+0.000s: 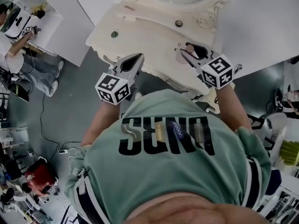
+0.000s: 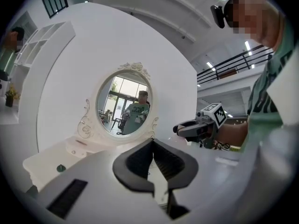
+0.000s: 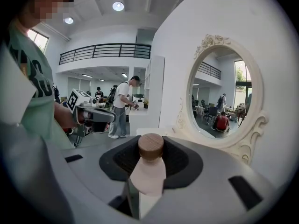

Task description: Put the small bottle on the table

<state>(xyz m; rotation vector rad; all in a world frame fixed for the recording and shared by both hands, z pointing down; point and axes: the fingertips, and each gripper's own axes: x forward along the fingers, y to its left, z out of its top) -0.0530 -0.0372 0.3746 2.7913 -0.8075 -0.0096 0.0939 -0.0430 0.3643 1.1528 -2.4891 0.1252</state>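
Closest to the head camera is my green shirt [image 1: 187, 171], with big black letters across the chest; the first three look like S, U and N, and I cannot be sure of the rest.

Just past it, my right gripper [image 3: 152, 158] has its fingers [image 3: 184, 164] spread fairly wide and pressed against both sides of the small bottle [image 3: 148, 174]. The bottle stands upright across them, its long axis vertical and its round wooden cap [image 3: 150, 147] on top. From above, the bottle [image 1: 189, 47] shows over the right front part of the cream desk [image 1: 154, 29], near the carved front edge. I cannot tell whether its base touches the desk top. I see no label on its pale body.

My left gripper [image 2: 153, 143] has its fingers [image 2: 138, 160] closed tip to tip on nothing. It hangs at the desk's front edge, well apart from the right one.

An oval mirror [image 3: 219, 94] in a carved frame stands at the back of the desk. Two small round things [image 1: 114, 34] [image 1: 179, 23] sit on the top, apart from the bottle. Grey floor [image 1: 70, 111] lies open to my left, with a cable and power strip [image 1: 63, 149].
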